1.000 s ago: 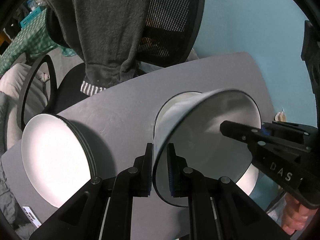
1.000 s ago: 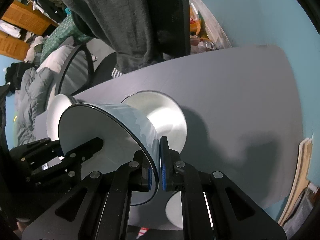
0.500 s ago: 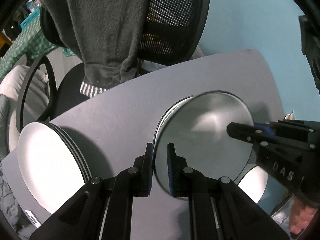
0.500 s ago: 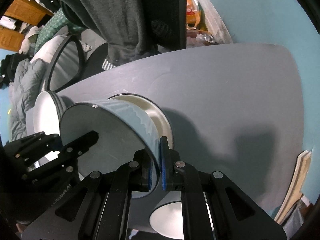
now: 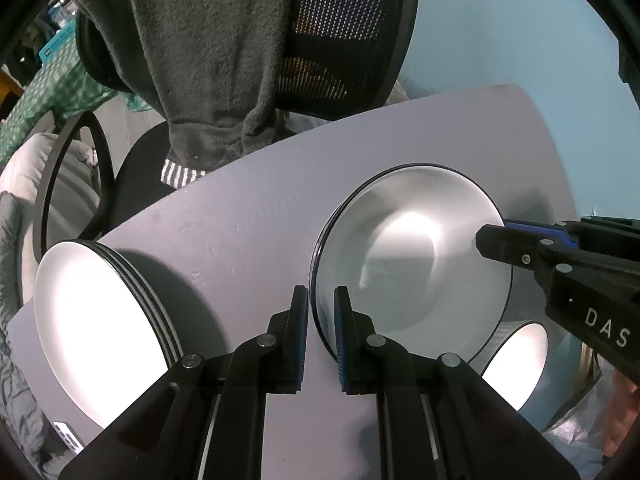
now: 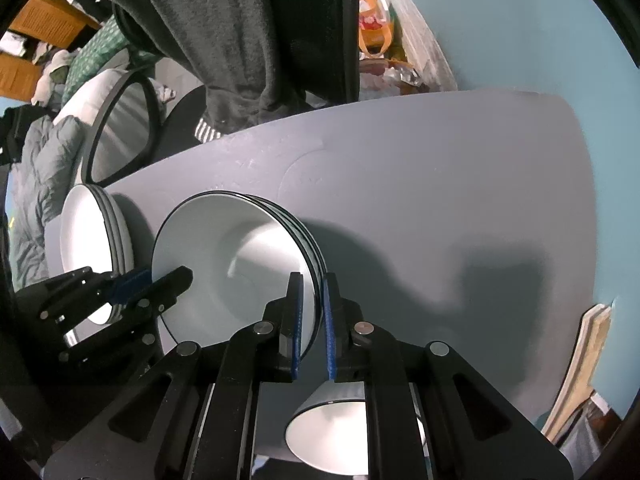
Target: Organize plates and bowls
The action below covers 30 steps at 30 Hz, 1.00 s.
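Both grippers have let go: the left gripper [image 5: 321, 332] and right gripper [image 6: 311, 326] now stand narrowly parted astride opposite rims of the bowl [image 5: 412, 264], which a second ago hung tilted and clamped. It now sits nested atop the bowl stack [image 6: 308, 236], mouth up, mid-table [image 5: 260, 208]. Beside it, the plate stack [image 5: 96, 320]; beyond, a draped chair [image 5: 248, 40].

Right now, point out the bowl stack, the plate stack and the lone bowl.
bowl stack [image 5: 412, 264], left wrist view, top bowl's inside.
plate stack [image 5: 92, 312], left wrist view, top plate's face.
lone bowl [image 6: 332, 432], right wrist view, inside.
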{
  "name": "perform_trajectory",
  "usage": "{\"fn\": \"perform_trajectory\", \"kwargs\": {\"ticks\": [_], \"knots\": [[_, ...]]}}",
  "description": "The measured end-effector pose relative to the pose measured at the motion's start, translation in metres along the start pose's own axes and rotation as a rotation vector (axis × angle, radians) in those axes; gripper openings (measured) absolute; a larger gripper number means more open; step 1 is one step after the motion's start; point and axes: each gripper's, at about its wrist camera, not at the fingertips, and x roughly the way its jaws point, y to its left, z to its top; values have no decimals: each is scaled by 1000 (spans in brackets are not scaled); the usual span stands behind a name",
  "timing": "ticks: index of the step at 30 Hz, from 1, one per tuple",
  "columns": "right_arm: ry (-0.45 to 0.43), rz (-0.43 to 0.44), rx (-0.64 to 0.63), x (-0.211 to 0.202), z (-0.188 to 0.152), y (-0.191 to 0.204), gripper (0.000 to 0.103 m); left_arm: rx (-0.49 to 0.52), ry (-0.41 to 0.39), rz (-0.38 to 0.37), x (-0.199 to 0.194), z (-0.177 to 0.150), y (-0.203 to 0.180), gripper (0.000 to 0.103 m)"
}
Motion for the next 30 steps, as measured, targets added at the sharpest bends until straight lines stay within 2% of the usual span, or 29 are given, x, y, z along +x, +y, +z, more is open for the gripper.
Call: {"fn": "perform_trajectory", "kwargs": {"ticks": [8,11,13,16,18,20,23,26,30], "knots": [[-60,-66,-45,-14,-5,13,11,-18,-46,5,-18,-4,4,13],[-96,-93,-73,-23,-6,19,24,-21,-72,25,-30,-8,5,13],[-125,-112,-90,-32,-8,23,26,-19,-90,32,-39,-11,5,13],[-159,-116,-103,-44,-10,27,26,-14,-122,43,-54,-16,6,17],[-178,-116,-108,-54,-11,28,30,-4,-151,51,-66,-20,7,20],[-195,-113,-113,-62,-13,30,33,9,-183,63,-78,-25,7,27],[-216,-100,-111,-74,-18,32,37,20,-219,58,-93,-31,7,28],[-236,-87,-114,-83,-24,35,43,32,-235,50,-104,-37,7,30],[-267,-84,-116,-99,-32,38,47,53,-258,42,-112,-46,5,38]]}}
